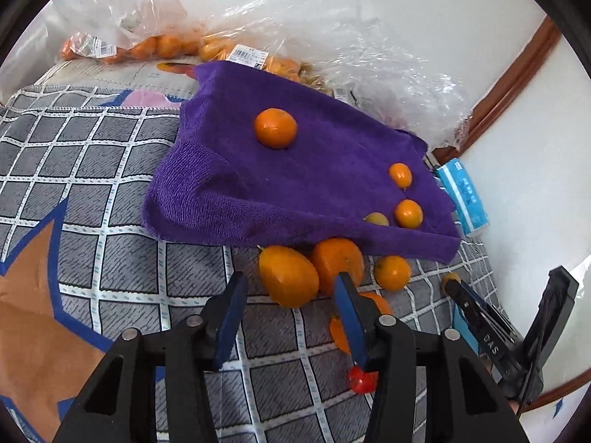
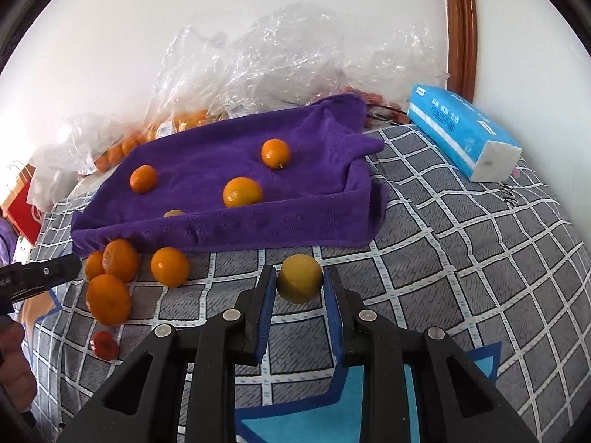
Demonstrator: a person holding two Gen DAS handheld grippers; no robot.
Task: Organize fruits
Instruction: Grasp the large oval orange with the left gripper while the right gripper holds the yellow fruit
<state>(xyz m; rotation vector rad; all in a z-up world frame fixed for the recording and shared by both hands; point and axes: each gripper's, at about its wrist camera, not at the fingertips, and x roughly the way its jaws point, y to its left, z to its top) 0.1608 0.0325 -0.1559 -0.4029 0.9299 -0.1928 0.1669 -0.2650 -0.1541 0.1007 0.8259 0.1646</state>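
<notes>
Gripping small round yellowish fruit [image 2: 300, 278] between pads of right hand-held gripper [image 2: 300, 288], just short of folded purple terry towel [image 2: 229, 229] lying straight ahead on checked bedspread [image 2: 461, 258]. Left hand-held gripper [image 1: 291, 317] part-closed, empty, loose oranges [image 1: 288, 275] directly beyond its tips.

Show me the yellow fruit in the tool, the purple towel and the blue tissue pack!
yellow fruit [image 2: 300, 277], right wrist view, on the middle of its skin.
purple towel [image 2: 207, 162], right wrist view, on a bare patch between the oranges.
blue tissue pack [image 2: 454, 125], right wrist view, on its blue top face.
</notes>
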